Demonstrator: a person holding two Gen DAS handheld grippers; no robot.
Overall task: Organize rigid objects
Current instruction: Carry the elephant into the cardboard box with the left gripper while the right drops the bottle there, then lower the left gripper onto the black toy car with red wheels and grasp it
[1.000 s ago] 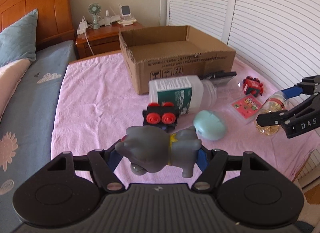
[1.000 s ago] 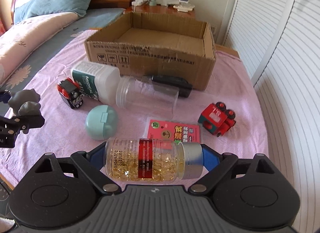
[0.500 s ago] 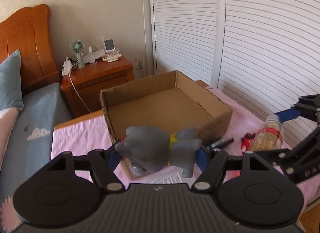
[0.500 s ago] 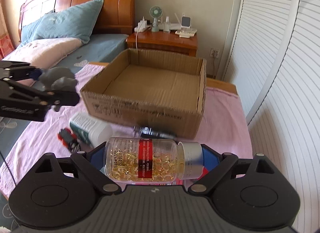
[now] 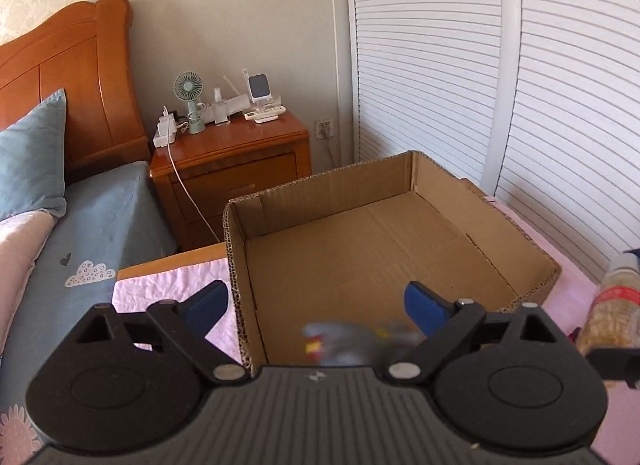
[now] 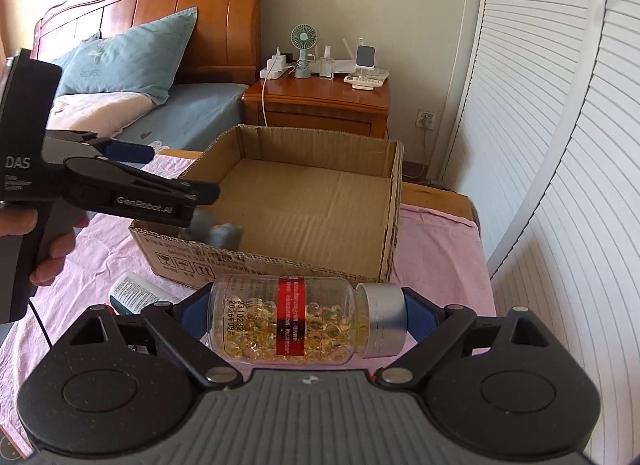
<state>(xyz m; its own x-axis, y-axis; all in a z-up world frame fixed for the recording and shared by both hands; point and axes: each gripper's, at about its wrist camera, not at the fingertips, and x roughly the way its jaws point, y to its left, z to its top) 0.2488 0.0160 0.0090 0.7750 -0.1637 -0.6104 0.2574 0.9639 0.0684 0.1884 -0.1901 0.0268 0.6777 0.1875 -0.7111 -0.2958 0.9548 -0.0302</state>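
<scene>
Left gripper (image 5: 316, 307) above near-left corner of open brown cardboard box (image 5: 520, 225) on pink cloth (image 6: 436, 233): jaws just opened, spread wide, nothing between. Grey rubber toy animal (image 5: 352, 341), blurred, free below them inside box. Right gripper (image 6: 298, 319) clenched endwise on clear silver-capped bottle of yellow capsules (image 6: 304, 323), just before box.

A home bedroom; a wooden headboard (image 6: 152, 5) with a blue pillow (image 6: 132, 57) below it; a nightstand (image 6: 320, 101) beside it.
</scene>
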